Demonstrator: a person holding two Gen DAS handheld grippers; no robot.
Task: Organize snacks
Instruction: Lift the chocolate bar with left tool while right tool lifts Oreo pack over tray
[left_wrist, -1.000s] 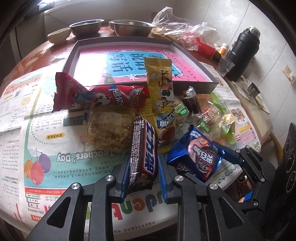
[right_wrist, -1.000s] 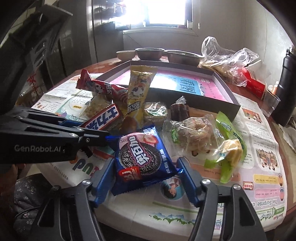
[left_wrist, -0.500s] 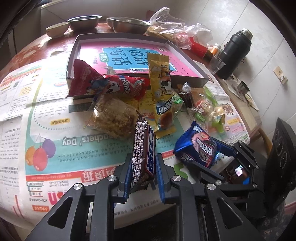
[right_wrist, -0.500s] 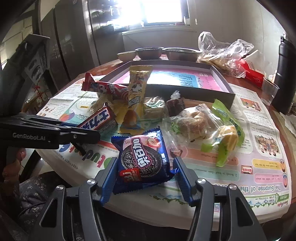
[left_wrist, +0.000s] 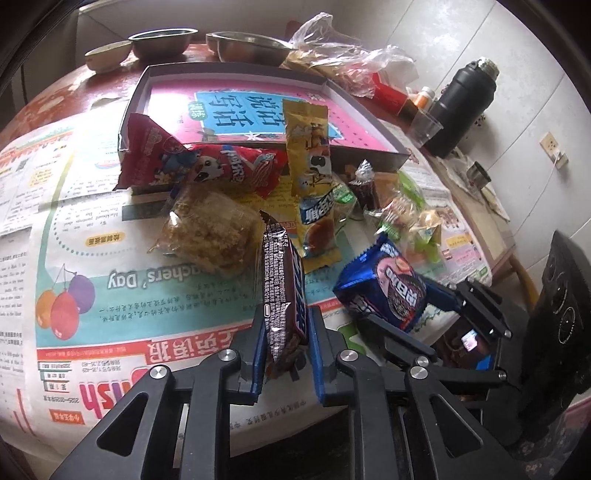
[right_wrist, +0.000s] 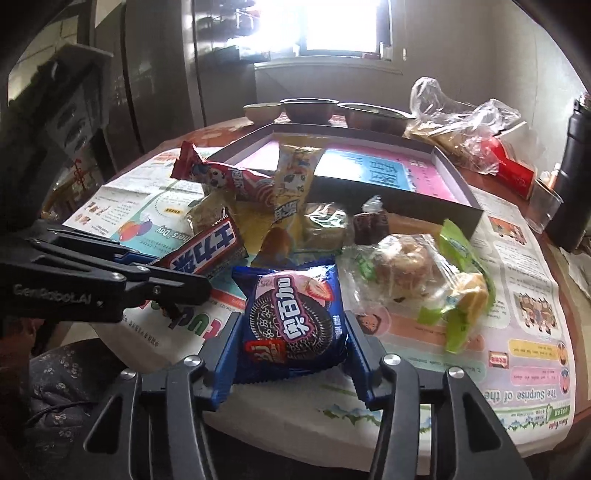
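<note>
The left gripper has its jaws squeezed tight on the chocolate bar, held up on its edge just over the desk. The right gripper's jaws have just been closing and now hug the blue cookie pack. The shiny wrappers could slip out. The puffy pack could squash if pinched harder.
</note>
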